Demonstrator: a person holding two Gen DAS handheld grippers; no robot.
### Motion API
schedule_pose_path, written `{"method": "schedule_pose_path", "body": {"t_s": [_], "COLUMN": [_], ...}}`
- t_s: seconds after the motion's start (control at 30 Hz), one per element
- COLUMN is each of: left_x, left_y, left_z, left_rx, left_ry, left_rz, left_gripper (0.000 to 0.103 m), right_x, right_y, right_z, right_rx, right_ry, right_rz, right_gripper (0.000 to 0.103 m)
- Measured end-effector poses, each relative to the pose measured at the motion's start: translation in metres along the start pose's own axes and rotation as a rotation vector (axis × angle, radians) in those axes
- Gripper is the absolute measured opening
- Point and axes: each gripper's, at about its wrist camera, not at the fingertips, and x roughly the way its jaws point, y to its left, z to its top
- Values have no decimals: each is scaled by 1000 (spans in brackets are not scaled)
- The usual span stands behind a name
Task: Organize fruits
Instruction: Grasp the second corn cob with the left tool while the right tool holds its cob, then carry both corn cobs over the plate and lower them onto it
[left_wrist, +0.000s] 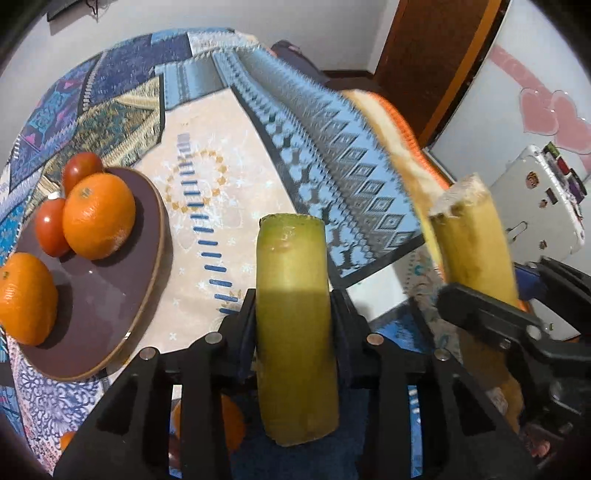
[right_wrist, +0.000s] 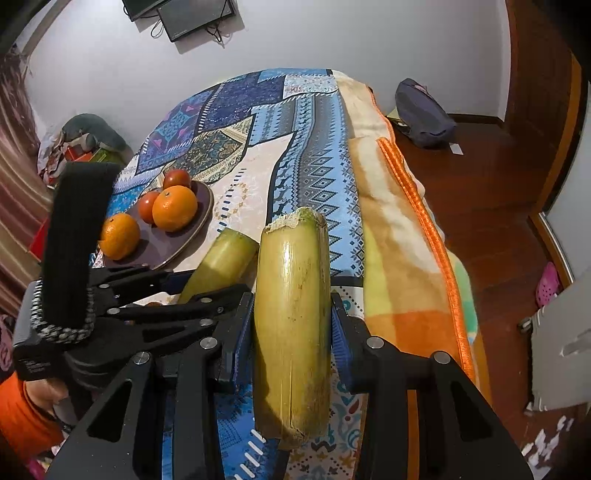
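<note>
My left gripper (left_wrist: 293, 295) is shut on a yellow-green sugarcane piece (left_wrist: 295, 332), held upright above the bed. My right gripper (right_wrist: 293, 299) is shut on a second sugarcane piece (right_wrist: 291, 317). In the left wrist view the right gripper (left_wrist: 491, 310) and its cane (left_wrist: 476, 243) are at the right. In the right wrist view the left gripper (right_wrist: 207, 291) and its cane (right_wrist: 221, 262) are at the left. A brown plate (left_wrist: 107, 302) at the left holds two oranges (left_wrist: 98, 216) (left_wrist: 26, 299) and two tomatoes (left_wrist: 51, 227) (left_wrist: 81, 168); it also shows in the right wrist view (right_wrist: 184, 236).
A patterned blue and cream bedspread (right_wrist: 295, 155) covers the bed, with an orange-edged blanket (right_wrist: 406, 229) along its right side. More orange fruit (left_wrist: 232, 424) lies below the left gripper. Wooden floor (right_wrist: 480, 192) with a dark bag (right_wrist: 424, 110) lies right of the bed.
</note>
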Motion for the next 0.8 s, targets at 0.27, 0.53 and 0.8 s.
{"method": "schedule_pose_path", "body": {"t_s": [0.27,0.53,0.8], "left_x": [-59,-118,-149], "left_y": [24,80,142], "left_z": [-3,-11,-23], "left_rx": [-39,-102,-175], "left_ry": [-87,-165,-200], "left_rz": [-9,67,155], "left_gripper": [37,37,37], "right_x": [-13,-6,19], "right_y": [19,61,112], "right_z": [10,27,48], "right_rx": [-22,-72,-136], "right_ry": [-38,-58,-57], "right_rz": [14,61,118], "right_gripper": [35,35,35]}}
